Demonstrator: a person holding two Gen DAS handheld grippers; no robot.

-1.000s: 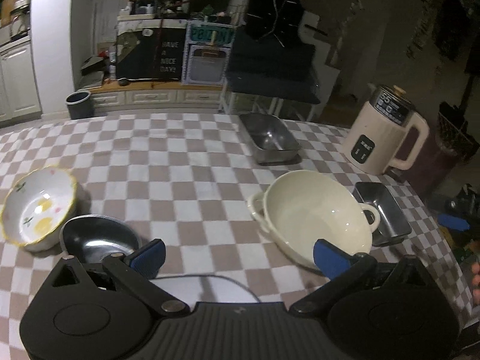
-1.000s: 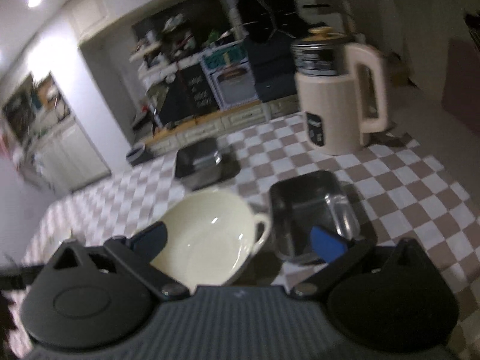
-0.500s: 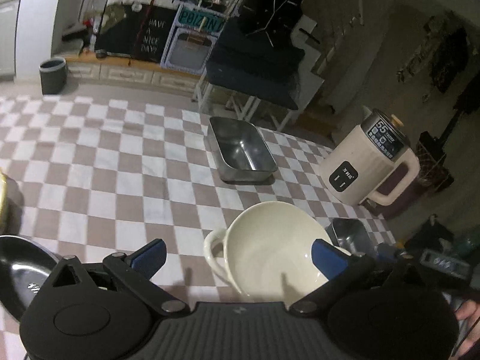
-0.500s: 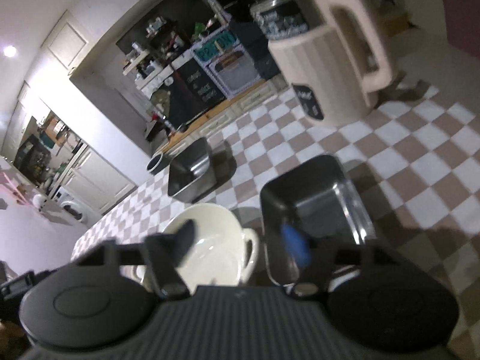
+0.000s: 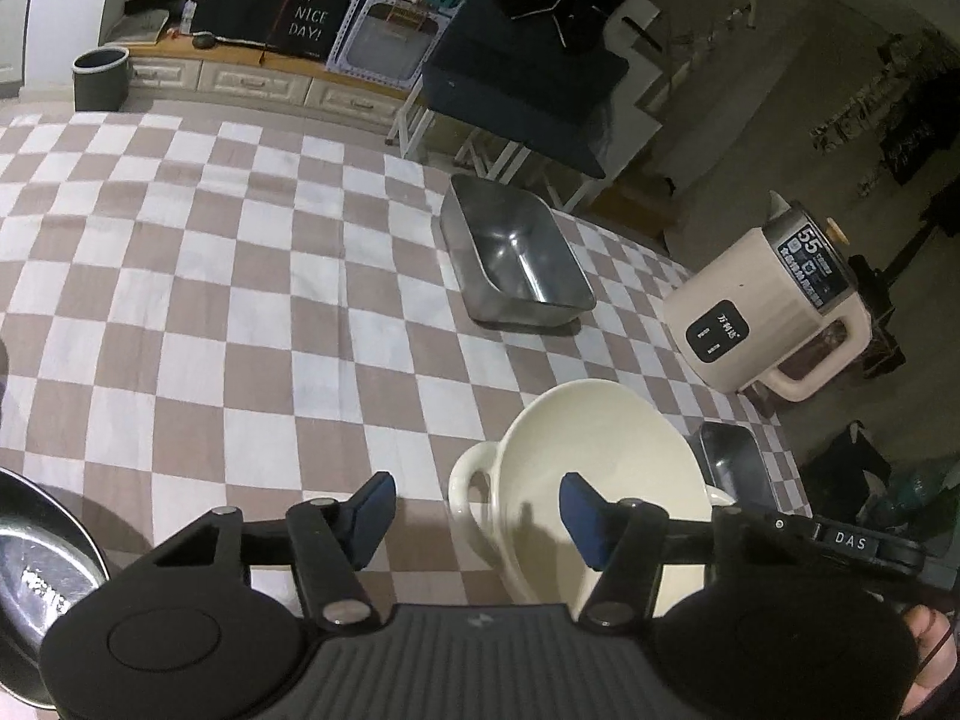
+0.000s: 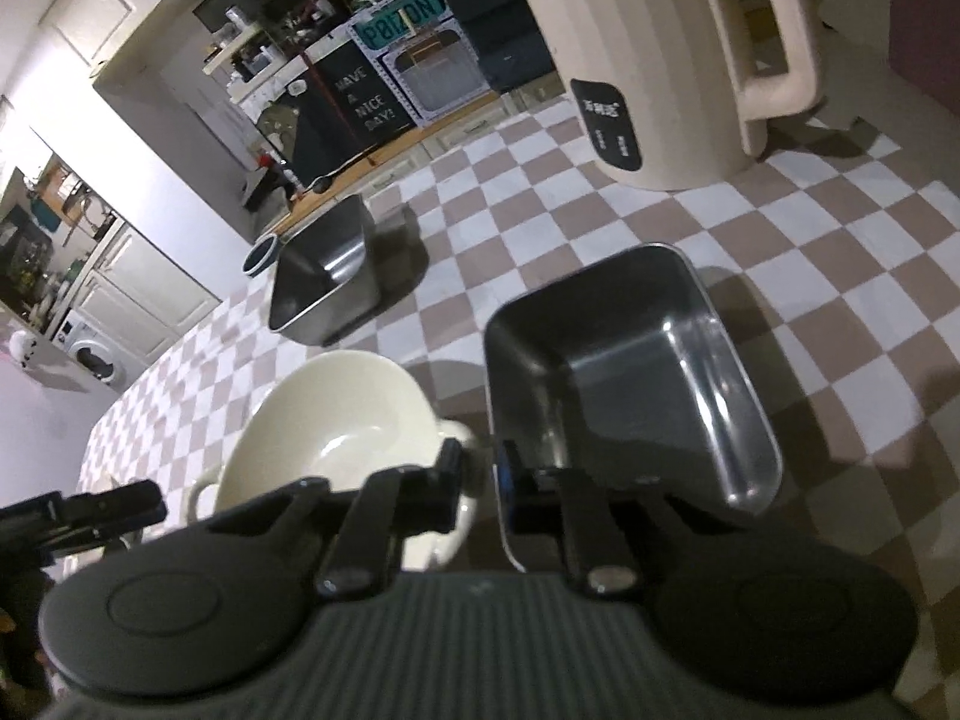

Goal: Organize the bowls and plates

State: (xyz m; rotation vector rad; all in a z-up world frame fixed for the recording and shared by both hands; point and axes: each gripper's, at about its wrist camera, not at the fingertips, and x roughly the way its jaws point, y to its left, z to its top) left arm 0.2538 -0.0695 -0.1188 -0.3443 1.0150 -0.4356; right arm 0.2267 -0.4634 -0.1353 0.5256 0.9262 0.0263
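A cream two-handled bowl point(image 5: 606, 468) stands on the checked tablecloth. My left gripper point(image 5: 478, 516) straddles its near left rim and handle: one blue pad point(image 5: 585, 519) hangs inside the bowl, the other outside. The jaws are closing and do not press on the rim. Right of the bowl sits a small steel tray point(image 6: 630, 372). My right gripper point(image 6: 480, 471) has its jaws closing, pinched on the tray's near left wall. The cream bowl point(image 6: 342, 420) shows beside it.
A larger steel tray point(image 5: 516, 264) lies further back. A cream electric kettle point(image 5: 774, 306) stands at the right edge of the table. A round steel bowl point(image 5: 36, 558) sits at the near left. Bare checked cloth point(image 5: 240, 300) spreads to the left.
Both grippers have sunk and moved in. The left one swung right, away from the flowered bowl, over the cream bowl, and narrowed. The right jaws went from wide open to pinched on the tray wall.
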